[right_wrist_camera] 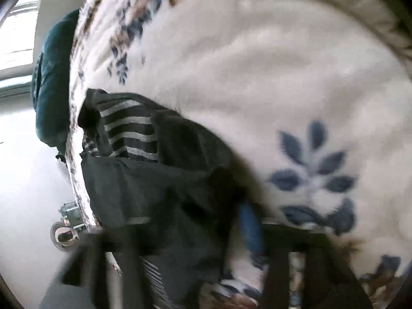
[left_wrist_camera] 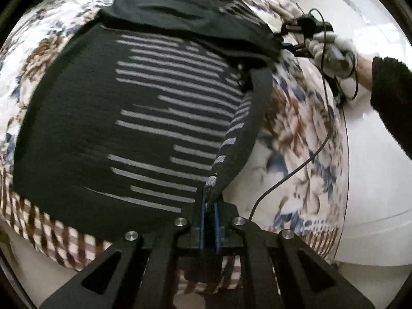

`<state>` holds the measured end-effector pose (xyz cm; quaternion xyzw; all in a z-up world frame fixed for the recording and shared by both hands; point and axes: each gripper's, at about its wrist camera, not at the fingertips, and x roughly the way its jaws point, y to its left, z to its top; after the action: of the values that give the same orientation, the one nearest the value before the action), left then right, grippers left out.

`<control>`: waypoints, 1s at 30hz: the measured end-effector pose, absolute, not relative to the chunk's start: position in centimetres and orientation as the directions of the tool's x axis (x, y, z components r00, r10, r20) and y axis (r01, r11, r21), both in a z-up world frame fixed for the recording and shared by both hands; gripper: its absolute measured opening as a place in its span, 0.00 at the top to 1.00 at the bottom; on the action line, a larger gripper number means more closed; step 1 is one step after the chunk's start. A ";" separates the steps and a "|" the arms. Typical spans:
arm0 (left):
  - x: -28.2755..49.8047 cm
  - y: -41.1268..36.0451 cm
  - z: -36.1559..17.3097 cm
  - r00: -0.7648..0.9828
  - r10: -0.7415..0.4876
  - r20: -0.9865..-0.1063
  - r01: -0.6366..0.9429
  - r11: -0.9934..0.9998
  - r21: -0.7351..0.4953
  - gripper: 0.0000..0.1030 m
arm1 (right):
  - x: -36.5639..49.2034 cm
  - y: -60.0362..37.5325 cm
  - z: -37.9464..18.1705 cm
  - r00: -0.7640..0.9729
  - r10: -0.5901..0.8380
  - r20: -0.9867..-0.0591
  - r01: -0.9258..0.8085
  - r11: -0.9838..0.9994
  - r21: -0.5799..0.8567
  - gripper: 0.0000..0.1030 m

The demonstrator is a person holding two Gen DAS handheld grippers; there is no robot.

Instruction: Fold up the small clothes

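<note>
A black knit garment with grey stripes (left_wrist_camera: 144,118) lies spread on a floral blanket (left_wrist_camera: 303,139). My left gripper (left_wrist_camera: 209,200) is shut on its near right edge, where a striped fold rises to the blue pads. My right gripper (left_wrist_camera: 292,40) shows in the left wrist view at the garment's far right corner, in a gloved hand; it seems to hold the black cloth. In the blurred right wrist view the garment (right_wrist_camera: 159,180) bunches against my right gripper (right_wrist_camera: 244,219), with one blue pad (right_wrist_camera: 251,229) showing beside the cloth.
The blanket (right_wrist_camera: 270,77) covers a rounded surface with a checked border (left_wrist_camera: 43,226) near me. A dark teal cloth (right_wrist_camera: 51,85) lies at the far edge. White floor (left_wrist_camera: 373,180) lies to the right. A black cable (left_wrist_camera: 296,170) runs across the blanket.
</note>
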<state>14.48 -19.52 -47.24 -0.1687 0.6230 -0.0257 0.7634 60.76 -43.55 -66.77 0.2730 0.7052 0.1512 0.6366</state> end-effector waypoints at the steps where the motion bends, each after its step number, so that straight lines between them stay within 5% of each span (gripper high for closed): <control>1: 14.6 -19.0 -47.0 0.229 -0.252 -0.940 -0.180 0.938 -0.296 0.96 | 60.9 -42.9 -66.6 -0.038 0.561 -0.827 0.180 0.818 0.546 0.84; 2: 14.7 -18.3 -46.6 0.238 -0.255 -0.937 -0.190 0.934 -0.303 0.96 | 61.0 -41.9 -66.0 -0.034 0.538 -0.842 0.162 0.834 0.527 0.93; 17: 11.2 -2.5 -44.3 0.350 -0.267 -0.898 -0.395 0.827 -0.400 0.96 | 64.6 -20.8 -48.5 -0.002 0.362 -0.932 -0.188 0.915 0.356 0.94; 30: 9.3 11.2 -50.1 0.333 -0.358 -0.873 -0.535 0.691 -0.487 0.96 | 66.4 5.5 -53.0 -0.016 0.171 -0.985 -0.284 0.944 0.168 0.95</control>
<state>9.28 11.21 -50.13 -0.3885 0.5743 0.0617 0.7180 66.43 5.52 -52.99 -0.0406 0.6939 0.1623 0.7003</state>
